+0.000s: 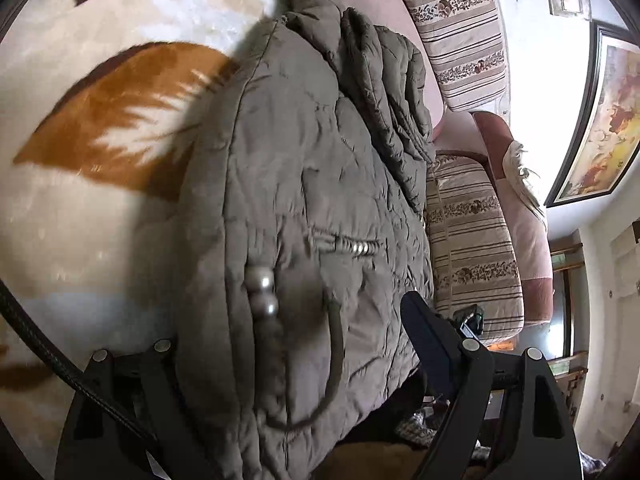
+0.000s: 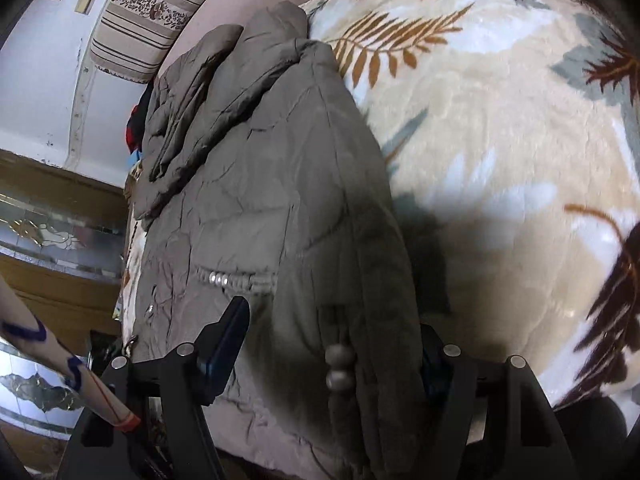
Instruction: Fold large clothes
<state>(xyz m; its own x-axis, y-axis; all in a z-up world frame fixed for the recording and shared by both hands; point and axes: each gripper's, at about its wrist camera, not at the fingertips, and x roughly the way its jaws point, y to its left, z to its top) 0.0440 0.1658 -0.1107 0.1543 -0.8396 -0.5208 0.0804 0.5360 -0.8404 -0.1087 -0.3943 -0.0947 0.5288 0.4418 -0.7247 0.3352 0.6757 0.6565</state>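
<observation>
An olive-grey quilted jacket lies folded on a leaf-patterned cream blanket. It has pearl beads near its hem. My left gripper has the jacket's near edge between its wide-spread fingers; the right finger shows, the left one is hidden under cloth. In the right wrist view the same jacket fills the gap of my right gripper; its left finger lies on the cloth, and the right finger is beside the fold. Whether either one grips the cloth is hidden.
Striped floral sofa cushions and pink upholstery lie past the jacket. A framed picture hangs on the wall. In the right wrist view, a wooden cabinet with glass is at left, and the blanket spreads to the right.
</observation>
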